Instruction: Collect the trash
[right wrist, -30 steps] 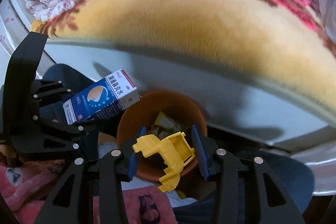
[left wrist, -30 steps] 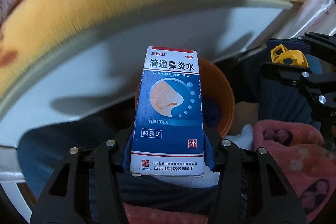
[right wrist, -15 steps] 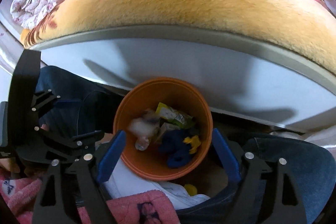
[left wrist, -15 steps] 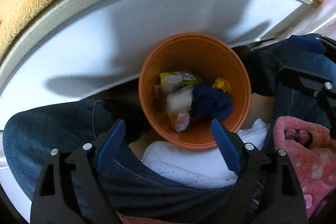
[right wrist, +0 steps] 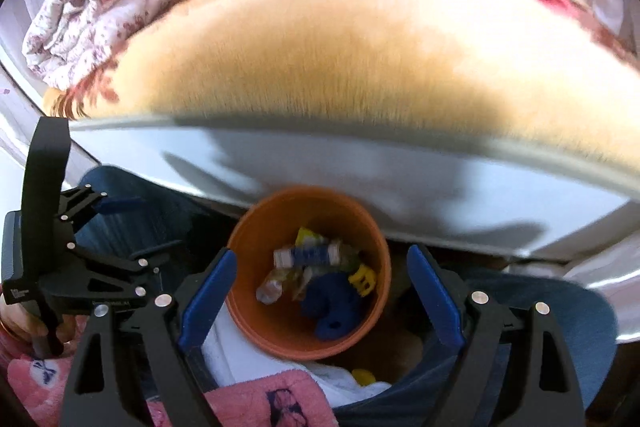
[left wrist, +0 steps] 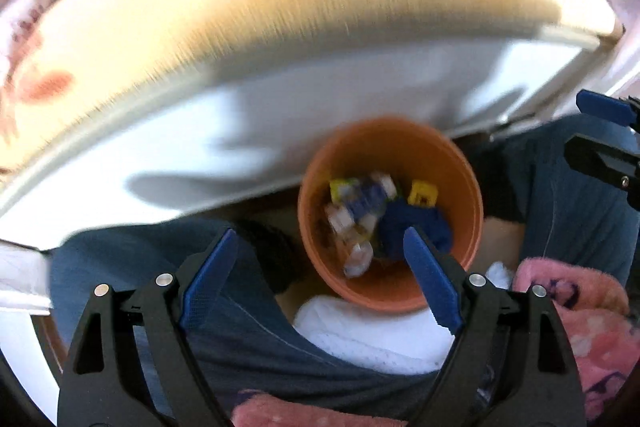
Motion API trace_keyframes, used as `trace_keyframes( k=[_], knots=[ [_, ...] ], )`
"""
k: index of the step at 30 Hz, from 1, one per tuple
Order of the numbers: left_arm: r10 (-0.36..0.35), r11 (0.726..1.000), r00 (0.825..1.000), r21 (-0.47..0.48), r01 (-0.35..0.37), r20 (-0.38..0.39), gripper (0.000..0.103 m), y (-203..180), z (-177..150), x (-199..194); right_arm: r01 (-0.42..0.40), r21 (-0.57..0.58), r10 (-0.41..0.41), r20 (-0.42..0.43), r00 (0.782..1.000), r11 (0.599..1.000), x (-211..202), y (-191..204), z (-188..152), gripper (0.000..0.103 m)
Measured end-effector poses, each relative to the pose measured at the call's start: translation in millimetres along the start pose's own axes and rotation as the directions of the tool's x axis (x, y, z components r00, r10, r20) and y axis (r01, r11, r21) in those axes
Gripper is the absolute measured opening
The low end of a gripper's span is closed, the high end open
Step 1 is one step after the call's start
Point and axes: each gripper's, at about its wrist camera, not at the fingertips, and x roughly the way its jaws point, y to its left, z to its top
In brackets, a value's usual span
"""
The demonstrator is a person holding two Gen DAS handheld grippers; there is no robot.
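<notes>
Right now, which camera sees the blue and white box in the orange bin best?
The right wrist view. There the blue and white box lies across the top of the trash in the orange bin, with nothing in front of it. The left wrist view also shows the box in the bin, but more smeared by blur.

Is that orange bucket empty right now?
No. The orange bucket already holds several pieces of trash, among them a blue-and-white box and a yellow plastic piece.

Orange bin [left wrist: 464, 163] holding trash, left tongs [left wrist: 320, 279] wide apart above
</notes>
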Motion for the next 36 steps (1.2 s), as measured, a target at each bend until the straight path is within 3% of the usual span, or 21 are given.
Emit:
trace_keyframes(
  k=[4,8,15,23,36],
  knots=[
    [0.027,0.999,0.993,-0.035,-0.023,0.114,0.083,7.0,16.8,-34.1,0.015,-0.018,-0.013,0.091,0.996,1.000,-25.2,5.9,16.8,0.091],
    [0.062,0.995,0.974,-0.086,-0.045,0.216,0.083,16.9,32.3,-63.9,0.033,-0.026,-0.028,0.173,0.984,0.999,-47.6,9.9,33.5,0.095],
    [0.145,0.980,0.920,-0.178,-0.084,0.365,0.083,33.0,50.9,-114.2,0.056,-0.023,-0.048,0.275,0.960,0.998,-80.1,7.5,51.1,0.098],
    [0.184,0.973,0.879,-0.211,-0.098,0.439,0.083,37.6,56.7,-142.2,0.080,-0.021,-0.067,0.357,0.932,0.997,-104.8,5.3,63.9,0.098],
    [0.216,0.967,0.851,-0.228,-0.118,0.478,0.083,36.4,58.1,-157.1,0.082,-0.031,-0.064,0.386,0.920,0.996,-112.9,7.6,67.5,0.098]
  ],
)
